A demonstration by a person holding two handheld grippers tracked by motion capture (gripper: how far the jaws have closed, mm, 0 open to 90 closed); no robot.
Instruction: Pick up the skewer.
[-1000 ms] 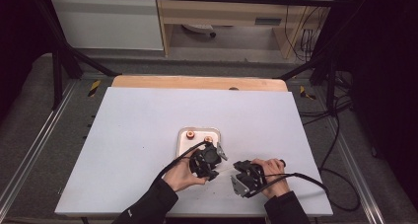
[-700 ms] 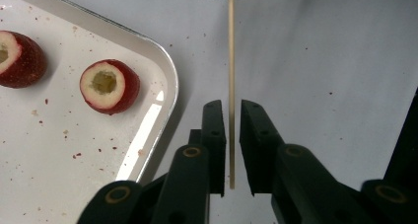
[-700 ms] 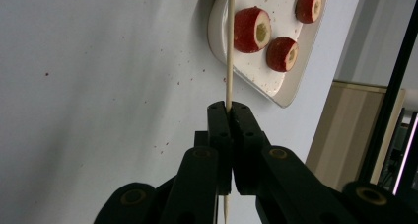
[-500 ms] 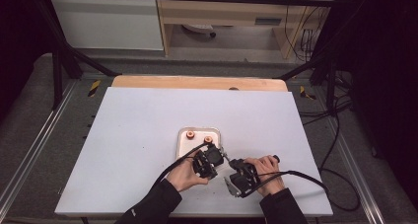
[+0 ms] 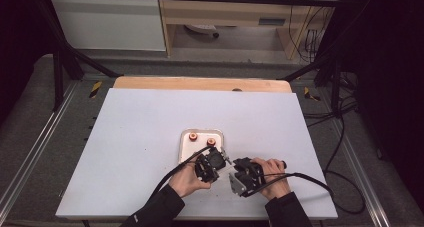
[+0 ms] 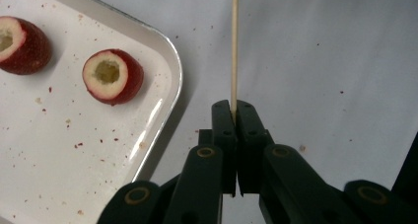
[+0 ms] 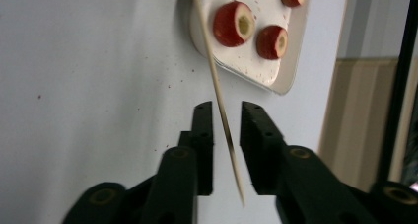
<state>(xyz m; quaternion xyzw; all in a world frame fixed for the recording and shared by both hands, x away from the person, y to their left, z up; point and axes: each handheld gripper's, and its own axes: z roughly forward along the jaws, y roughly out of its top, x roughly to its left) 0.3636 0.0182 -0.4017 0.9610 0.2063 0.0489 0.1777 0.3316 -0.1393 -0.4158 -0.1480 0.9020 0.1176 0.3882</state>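
Between the two grippers, just right of the tray (image 5: pixel 186 146), sits the wooden skewer (image 6: pixel 234 46); left gripper (image 6: pixel 233 108) is clamped on one end; right gripper (image 7: pixel 222 110) has just been opening, jaws apart with the skewer's pointed end (image 7: pixel 231 150) loose between them; handover looks near done, so best to keep the left grip firm and back the right one off straight; cored strawberries (image 7: pixel 234 23) wait on the tray; white tabletop (image 5: pixel 140 127), dim workshop beyond.

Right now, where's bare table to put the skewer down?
Bare table stretches left of and beyond the tray, and right of it toward the far right edge. Crowded: the near edge by the tray, where the left tool clamps the skewer beside the right tool.
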